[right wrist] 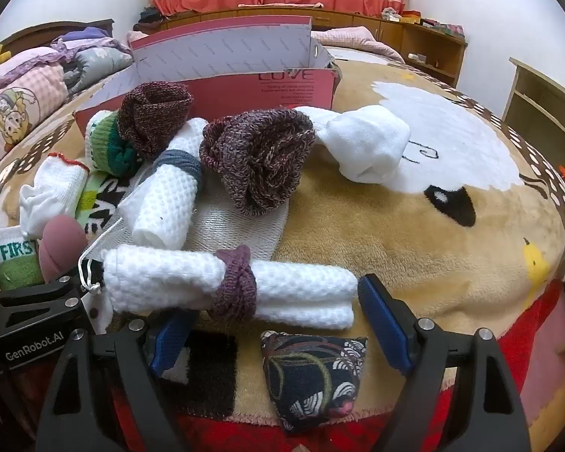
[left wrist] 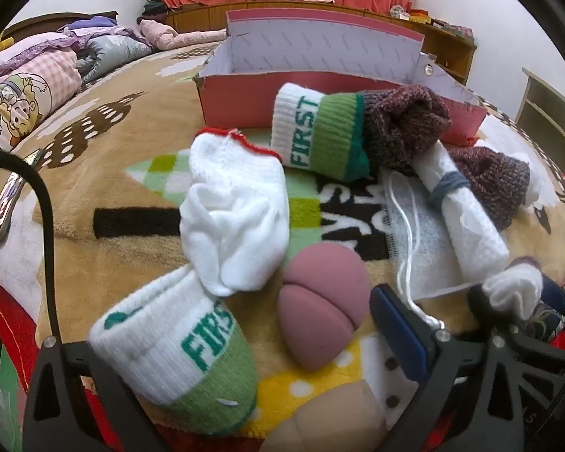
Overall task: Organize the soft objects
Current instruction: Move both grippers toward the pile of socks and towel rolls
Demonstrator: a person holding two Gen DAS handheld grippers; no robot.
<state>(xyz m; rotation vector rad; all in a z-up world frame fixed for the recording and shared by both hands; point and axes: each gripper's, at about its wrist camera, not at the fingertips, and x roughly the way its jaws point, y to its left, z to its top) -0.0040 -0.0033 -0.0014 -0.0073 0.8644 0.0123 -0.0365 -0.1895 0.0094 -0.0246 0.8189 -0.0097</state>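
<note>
We hold both grippers low at the near edge of the bed, over the patterned blanket (right wrist: 414, 226), and both stand wide with nothing between the pads. The left gripper (left wrist: 222, 342) frames the nearest things: a rolled white-and-green "FIRST" sock (left wrist: 177, 350) lies just in front of its left finger, with the mauve sponge (left wrist: 322, 309) beside it, and we judge that one of these is the next pick. Only the top of a beige piece (left wrist: 331, 418) shows at the bottom of that view, so we cannot say what it is. The right gripper (right wrist: 271, 320) has a dark patterned beanbag (right wrist: 312, 376) lying between its fingers, not gripped, and the white waffle towel roll (right wrist: 162, 282) bound with a purple band lies crosswise just beyond the pads. Its left pad is partly hidden under that roll. Farther in, towards the middle of the bed, a second towel roll (right wrist: 169, 203) with a blue band rests on a grey mesh bag (right wrist: 237, 226), touching a maroon knit bundle (right wrist: 260, 158); white socks (right wrist: 365, 147) lie to the right. At the far side the pink box (left wrist: 237, 101) stands with its lid up, seemingly the place for everything. Its floor is out of sight, so we cannot tell whether anything is inside.
</note>
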